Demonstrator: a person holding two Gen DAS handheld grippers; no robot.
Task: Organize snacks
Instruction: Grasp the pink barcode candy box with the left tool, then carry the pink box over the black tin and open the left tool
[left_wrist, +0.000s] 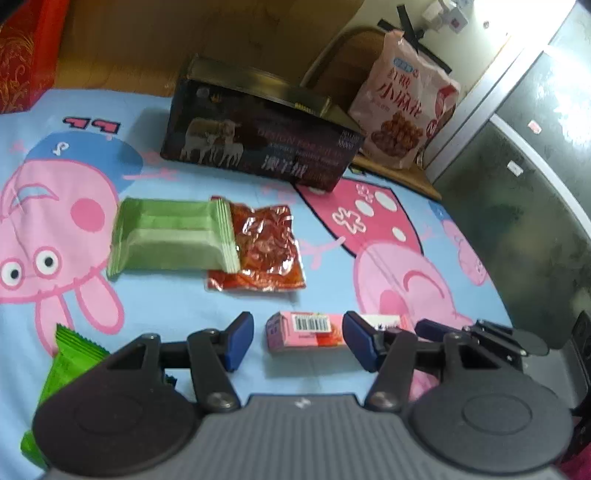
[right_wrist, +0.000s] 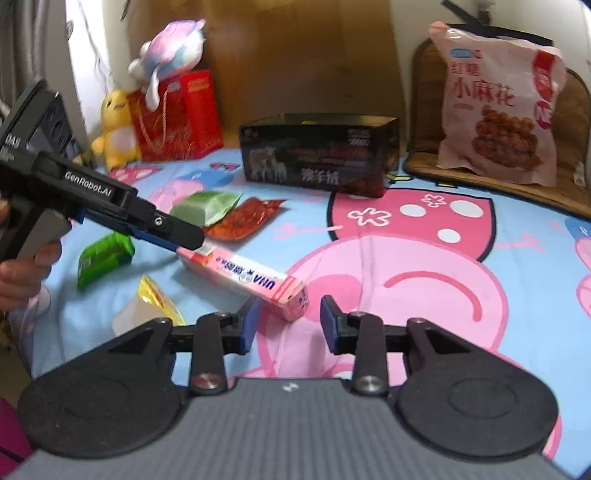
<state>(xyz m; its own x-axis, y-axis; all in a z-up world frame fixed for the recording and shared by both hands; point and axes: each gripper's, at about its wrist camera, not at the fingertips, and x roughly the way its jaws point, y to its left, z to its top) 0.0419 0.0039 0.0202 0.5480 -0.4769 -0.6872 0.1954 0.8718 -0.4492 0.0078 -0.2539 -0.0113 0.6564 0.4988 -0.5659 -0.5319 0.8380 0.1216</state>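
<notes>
A long pink candy box (left_wrist: 306, 331) (right_wrist: 243, 278) lies on the cartoon bedsheet (left_wrist: 177, 299). My left gripper (left_wrist: 298, 341) is open, its fingers on either side of one end of the box; it also shows in the right wrist view (right_wrist: 190, 242) reaching in from the left. My right gripper (right_wrist: 290, 325) is open, with the box's other end between its fingers. A pale green packet (left_wrist: 173, 236) (right_wrist: 205, 206) overlaps a red foil packet (left_wrist: 266, 251) (right_wrist: 245, 218) further back. A bright green packet (left_wrist: 66, 373) (right_wrist: 105, 258) lies at the left.
A dark box (left_wrist: 258, 147) (right_wrist: 317, 155) stands at the back. A large pink snack bag (left_wrist: 402, 107) (right_wrist: 498, 110) leans on a chair behind it. A yellow-and-white packet (right_wrist: 147, 306), a red gift bag (right_wrist: 173, 114) and plush toys (right_wrist: 114, 125) are at the left.
</notes>
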